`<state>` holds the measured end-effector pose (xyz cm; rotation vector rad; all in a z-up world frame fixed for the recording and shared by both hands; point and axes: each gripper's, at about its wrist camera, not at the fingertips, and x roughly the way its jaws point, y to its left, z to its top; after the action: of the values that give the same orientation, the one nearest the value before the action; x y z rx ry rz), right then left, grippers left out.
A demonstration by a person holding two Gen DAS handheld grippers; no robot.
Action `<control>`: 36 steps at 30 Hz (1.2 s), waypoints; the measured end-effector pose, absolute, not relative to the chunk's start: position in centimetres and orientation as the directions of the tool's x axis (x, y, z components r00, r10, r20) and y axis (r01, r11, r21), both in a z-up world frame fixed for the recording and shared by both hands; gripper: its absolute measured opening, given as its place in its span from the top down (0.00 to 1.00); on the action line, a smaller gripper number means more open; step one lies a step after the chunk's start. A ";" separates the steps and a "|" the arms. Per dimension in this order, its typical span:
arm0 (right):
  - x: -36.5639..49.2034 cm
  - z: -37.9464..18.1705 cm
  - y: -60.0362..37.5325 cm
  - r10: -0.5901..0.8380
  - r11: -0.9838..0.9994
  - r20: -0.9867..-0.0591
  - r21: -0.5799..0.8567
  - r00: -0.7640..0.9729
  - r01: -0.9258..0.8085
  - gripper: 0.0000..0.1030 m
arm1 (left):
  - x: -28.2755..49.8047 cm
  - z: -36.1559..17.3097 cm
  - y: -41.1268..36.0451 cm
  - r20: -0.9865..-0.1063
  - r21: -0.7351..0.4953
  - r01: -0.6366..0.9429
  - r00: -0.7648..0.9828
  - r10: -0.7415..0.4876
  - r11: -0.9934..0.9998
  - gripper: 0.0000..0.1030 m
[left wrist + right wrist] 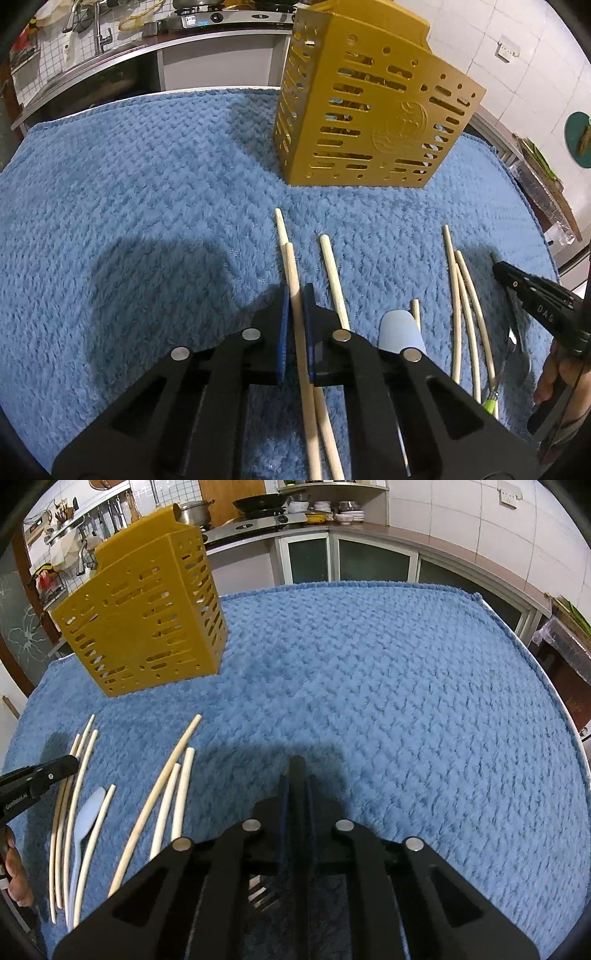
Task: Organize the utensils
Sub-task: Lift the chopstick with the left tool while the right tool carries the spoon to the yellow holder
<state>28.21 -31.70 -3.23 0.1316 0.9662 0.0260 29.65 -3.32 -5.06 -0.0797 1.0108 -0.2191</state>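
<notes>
- Over on the left side of the left wrist view, it's just bare blue towel (129,203) covering the tabletop, so nothing's in the way there.
- The left tool (295,291) is clamped on one chopstick (291,266), with the pads squeezing it somewhere around the middle. A second chopstick (280,221) crosses right under it, touching or nearly so. I'd lift straight up and slowly so the lower one doesn't get dragged along.
- The yellow holder (369,110) stands upright on the towel, beyond the chopstick tips and a little to the right. Its opening is at the top, so my guess is the stick has to be raised and tipped end-down before it'll drop in. A mid-stick grip can let it pivot, so keep the squeeze firm.
- A pale blue spoon (400,328) lies just right of the left tool. Next to it are the loose chopsticks (458,295), a few long ones overlapping each other. All of that is waiting its turn, so don't sweep through it.
- At the far right, the right tool (297,775) is pinched on a dark handle (297,766). I can't tell what utensil that is. Both tools will probably head for the same holder, so I'd send one at a time so they don't bump.
</notes>
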 end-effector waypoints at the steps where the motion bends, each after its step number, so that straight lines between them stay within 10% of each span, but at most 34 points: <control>1: 28.0 -3.2 -31.8 0.090 0.990 -0.816 0.135 0.571 0.036 0.91 | 29.5 -4.9 -3.2 -0.828 -0.175 0.148 0.513 -0.227 0.973 0.95; 36: 24.7 4.1 -29.8 0.216 0.962 -0.624 0.267 0.751 -0.055 0.91 | 24.5 4.8 -1.1 -0.623 -0.271 0.235 0.696 -0.356 0.933 0.96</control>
<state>24.74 -29.75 4.14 0.2387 0.7078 0.1494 24.46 -1.13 4.78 -0.1755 0.7300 -0.3319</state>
